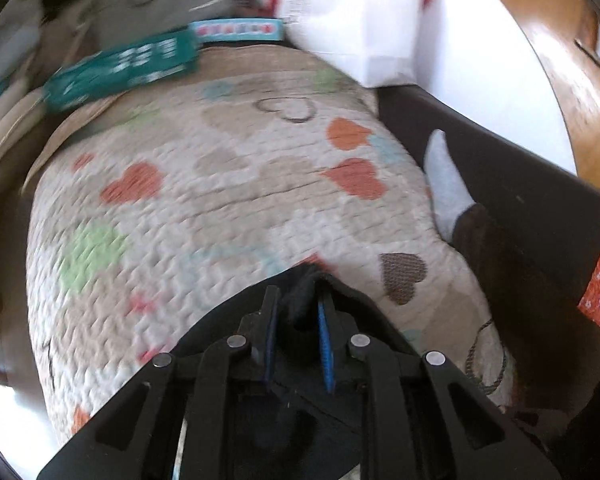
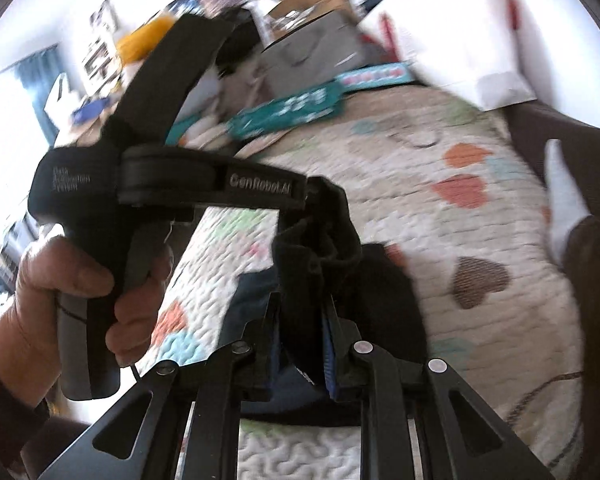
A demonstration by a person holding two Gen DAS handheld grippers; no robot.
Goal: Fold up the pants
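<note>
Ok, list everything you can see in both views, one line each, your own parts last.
dark fabric pants: one, black, bunched, pinched in both tongs above the quilt
heart-patterned quilted cover: one, cream with orange, green and brown hearts, spread below
teal printed box: one, far edge of the quilt
white paper bag: one, red handles, beyond the quilt
white sock: one, right of the quilt
left tongs: black, shut on pants
right tongs: black, shut on pants
left hand: gripping the left handle
</note>
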